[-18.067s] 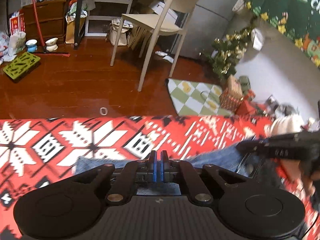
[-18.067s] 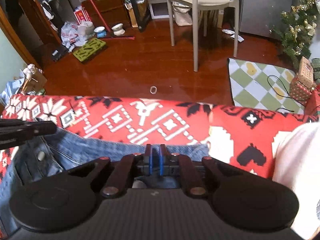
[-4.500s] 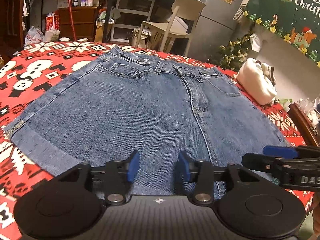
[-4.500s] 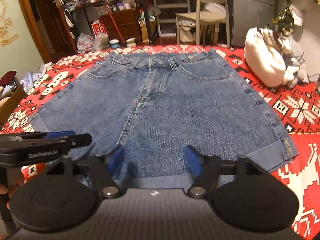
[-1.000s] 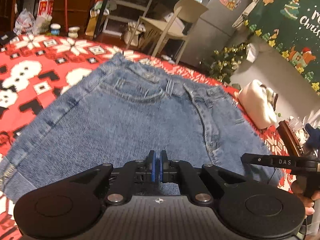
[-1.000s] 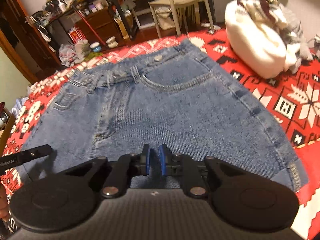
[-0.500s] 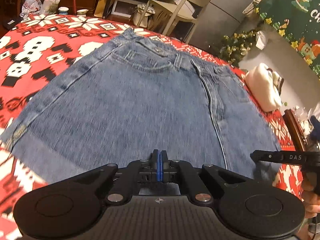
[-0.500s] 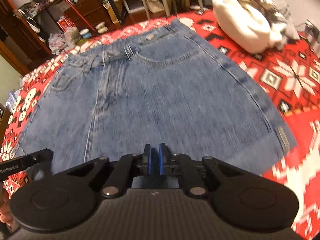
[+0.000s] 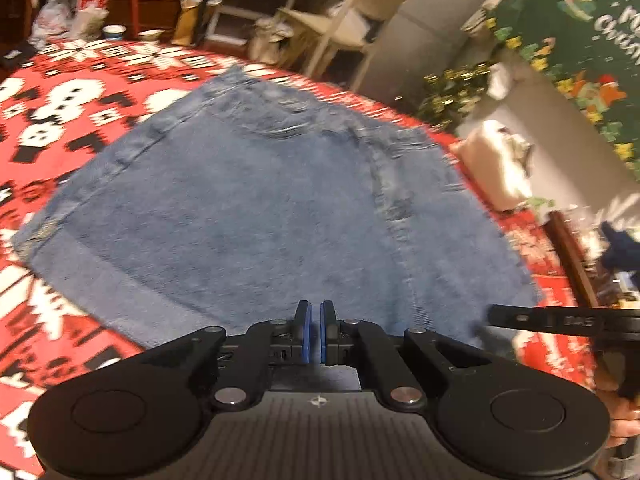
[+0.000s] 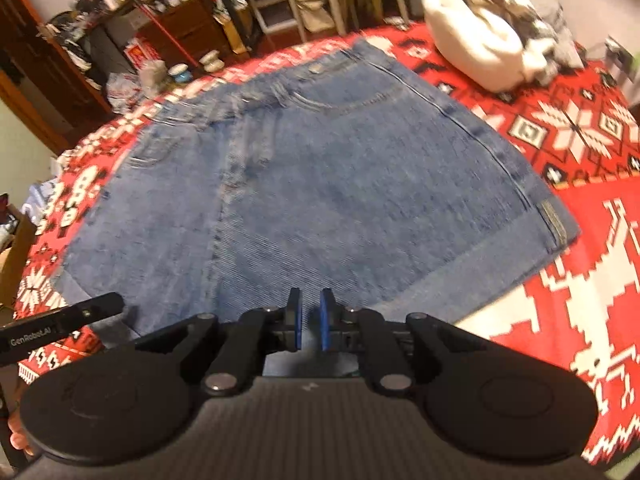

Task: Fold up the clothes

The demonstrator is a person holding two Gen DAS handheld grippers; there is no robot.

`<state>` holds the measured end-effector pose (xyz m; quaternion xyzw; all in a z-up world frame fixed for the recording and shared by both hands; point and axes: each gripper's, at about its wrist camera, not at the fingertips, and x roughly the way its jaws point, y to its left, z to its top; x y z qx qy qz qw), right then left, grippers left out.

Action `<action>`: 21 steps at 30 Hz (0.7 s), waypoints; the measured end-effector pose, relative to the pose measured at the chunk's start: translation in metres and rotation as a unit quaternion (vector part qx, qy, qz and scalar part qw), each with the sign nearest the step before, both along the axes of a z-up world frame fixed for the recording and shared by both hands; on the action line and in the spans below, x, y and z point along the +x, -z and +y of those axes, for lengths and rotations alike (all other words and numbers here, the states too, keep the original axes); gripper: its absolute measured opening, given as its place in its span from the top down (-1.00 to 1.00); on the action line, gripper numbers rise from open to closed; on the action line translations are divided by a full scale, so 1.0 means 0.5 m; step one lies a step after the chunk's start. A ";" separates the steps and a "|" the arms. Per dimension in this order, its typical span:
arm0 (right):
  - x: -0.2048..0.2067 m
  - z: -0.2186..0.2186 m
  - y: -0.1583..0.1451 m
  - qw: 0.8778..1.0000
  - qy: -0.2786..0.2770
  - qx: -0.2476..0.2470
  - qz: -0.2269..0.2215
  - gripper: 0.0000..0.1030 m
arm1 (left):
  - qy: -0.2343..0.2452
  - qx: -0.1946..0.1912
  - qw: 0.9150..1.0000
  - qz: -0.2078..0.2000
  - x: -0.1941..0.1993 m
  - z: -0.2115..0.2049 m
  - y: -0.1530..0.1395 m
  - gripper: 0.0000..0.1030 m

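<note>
Lying flat on the red patterned blanket (image 10: 580,128), the denim shorts (image 10: 320,184) were spread front-up with the waistband at the far side and the hems nearest the cameras. A few seconds earlier both grippers had stood wide open over the near hem; since then they had closed and drawn back a little, so more of the garment showed. The left gripper (image 9: 314,332) had its blue pads all but pressed together, with the hem at their tips; whether cloth was pinched could not be told. The right gripper (image 10: 309,320) showed a narrow gap, its jaws opening slightly, with denim seen through it but no clear grip. Judging by this, the smoothing looked finished and no fold had yet been made
</note>
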<state>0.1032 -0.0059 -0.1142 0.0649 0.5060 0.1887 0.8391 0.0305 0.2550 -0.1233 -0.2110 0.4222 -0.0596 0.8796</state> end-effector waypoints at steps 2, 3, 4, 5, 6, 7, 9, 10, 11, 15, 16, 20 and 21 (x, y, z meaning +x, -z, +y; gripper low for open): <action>-0.002 0.010 -0.002 1.000 -0.013 0.007 -0.005 0.80 | 0.019 -0.019 1.000 -0.005 0.007 -0.012 0.003 0.95; -0.002 0.016 -0.002 1.000 -0.019 0.010 -0.007 0.80 | 0.028 -0.024 0.999 -0.006 0.011 -0.020 0.006 0.95; -0.002 0.022 -0.001 1.000 -0.025 0.012 -0.009 0.80 | 0.036 -0.026 0.999 -0.007 0.015 -0.029 0.008 0.95; 0.000 0.029 0.001 0.999 -0.031 0.011 -0.011 0.80 | 0.043 -0.027 0.999 -0.008 0.019 -0.037 0.011 0.95; 0.002 0.037 0.004 0.999 -0.037 0.010 -0.012 0.80 | 0.049 -0.028 0.998 -0.007 0.023 -0.044 0.015 0.95; 0.005 0.044 0.007 0.999 -0.042 0.009 -0.012 0.80 | 0.054 -0.027 0.998 -0.007 0.028 -0.051 0.018 0.95; 0.009 0.060 0.017 0.999 -0.054 -0.003 -0.009 0.80 | 0.062 -0.018 0.998 0.000 0.035 -0.068 0.025 0.95; 0.009 0.065 0.023 0.998 -0.057 -0.009 -0.006 0.80 | 0.066 -0.012 0.998 0.004 0.038 -0.077 0.029 0.95; 0.010 0.070 0.029 0.998 -0.061 -0.016 -0.003 0.80 | 0.070 -0.005 0.997 0.009 0.040 -0.085 0.034 0.94; -0.004 0.084 0.033 0.996 -0.077 -0.036 -0.008 0.81 | 0.073 0.019 0.997 0.013 0.034 -0.102 0.033 0.93; -0.007 0.086 0.033 0.996 -0.079 -0.038 -0.007 0.81 | 0.074 0.023 0.997 0.013 0.032 -0.104 0.033 0.93; -0.029 0.086 0.028 0.995 -0.091 -0.049 -0.006 0.81 | 0.078 0.044 0.996 0.013 0.018 -0.115 0.028 0.93; -0.035 0.087 0.027 0.994 -0.093 -0.052 -0.006 0.81 | 0.078 0.047 0.996 0.014 0.013 -0.116 0.027 0.93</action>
